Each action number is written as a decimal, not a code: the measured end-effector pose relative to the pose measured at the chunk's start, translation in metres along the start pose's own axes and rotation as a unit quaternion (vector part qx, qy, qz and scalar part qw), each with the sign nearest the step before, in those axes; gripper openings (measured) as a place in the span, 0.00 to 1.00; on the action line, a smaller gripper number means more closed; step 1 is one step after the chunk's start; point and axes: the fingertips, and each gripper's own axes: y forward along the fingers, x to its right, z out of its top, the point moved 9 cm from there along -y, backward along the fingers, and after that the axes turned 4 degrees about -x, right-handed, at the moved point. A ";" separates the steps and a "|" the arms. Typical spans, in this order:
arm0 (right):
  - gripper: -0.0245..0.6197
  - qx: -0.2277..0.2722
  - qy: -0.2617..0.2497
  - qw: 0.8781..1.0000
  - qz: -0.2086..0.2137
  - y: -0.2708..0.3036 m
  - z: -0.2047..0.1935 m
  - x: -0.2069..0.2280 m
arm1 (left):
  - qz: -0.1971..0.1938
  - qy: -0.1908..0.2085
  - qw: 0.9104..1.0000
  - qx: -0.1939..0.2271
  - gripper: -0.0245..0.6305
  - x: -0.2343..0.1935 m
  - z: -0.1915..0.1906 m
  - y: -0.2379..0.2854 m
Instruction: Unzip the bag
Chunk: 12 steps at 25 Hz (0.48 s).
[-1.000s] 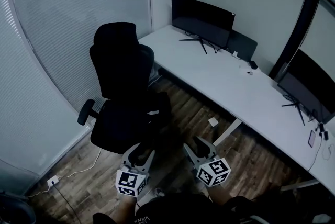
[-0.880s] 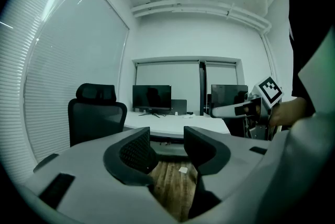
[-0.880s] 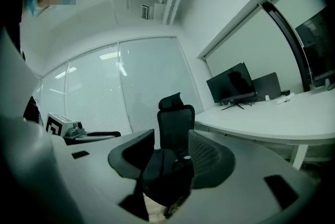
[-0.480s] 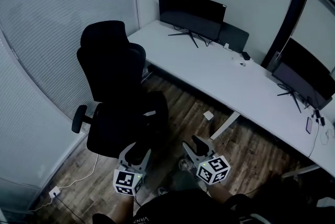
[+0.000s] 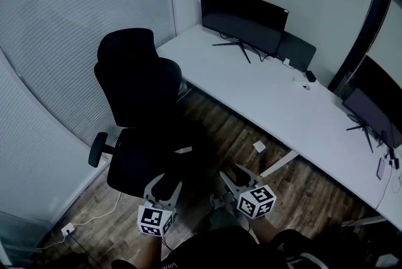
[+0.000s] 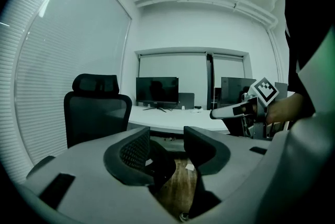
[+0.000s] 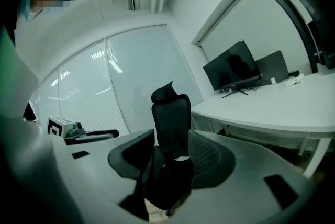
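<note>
A black office chair [image 5: 141,117] stands in front of me. On its seat lies a dark bulky shape [image 5: 188,139] with a small white tag; I cannot tell whether it is the bag. It also shows between the jaws in the right gripper view, as the dark shape [image 7: 170,176]. My left gripper [image 5: 164,183] hangs low, just short of the seat's front edge, jaws apart and empty. My right gripper [image 5: 234,173] is held beside it to the right, also open and empty. Both are apart from the chair.
A long white desk [image 5: 270,104] runs along the right, with a dark monitor [image 5: 242,13] at the back and another monitor [image 5: 374,114] at far right. A small white box [image 5: 257,147] lies on the wood floor [image 5: 301,189]. Blinds [image 5: 69,41] cover the left wall; a cable and socket [image 5: 68,228] lie below them.
The head view has swung slightly, so the chair and desk have shifted in the frame. Both grippers stay low in front of me, open, in about the same places.
</note>
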 end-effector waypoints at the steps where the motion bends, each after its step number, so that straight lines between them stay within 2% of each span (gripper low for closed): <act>1: 0.32 -0.005 0.002 1.000 0.003 0.009 0.004 0.009 | 0.004 0.001 1.000 -0.002 0.33 -0.005 0.000 0.011; 12: 0.32 -0.042 0.016 0.999 0.017 0.104 0.030 0.105 | 0.045 0.006 0.998 -0.046 0.34 -0.064 0.006 0.125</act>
